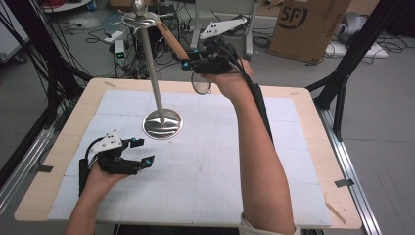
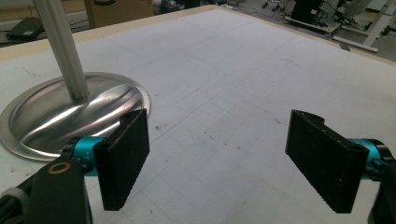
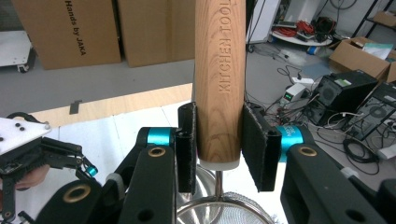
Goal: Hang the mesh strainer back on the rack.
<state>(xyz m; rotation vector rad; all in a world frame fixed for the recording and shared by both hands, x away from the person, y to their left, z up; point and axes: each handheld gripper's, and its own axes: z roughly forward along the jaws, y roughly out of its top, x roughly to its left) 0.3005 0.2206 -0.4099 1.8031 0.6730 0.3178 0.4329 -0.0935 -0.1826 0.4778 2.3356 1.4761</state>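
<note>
A strainer with a wooden handle and a round mesh bowl is held high over the table's far edge. My right gripper is shut on the handle near the bowl end. The handle slants up and left to the hooked top of a metal stand. The stand's round base sits on the white mat. My left gripper rests open near the front left, just short of the base, with nothing between its jaws.
The table has a wooden rim around the white gridded mat. Beyond its far edge lie a cardboard box, cables and electronics on the floor. A black frame leg stands at the right.
</note>
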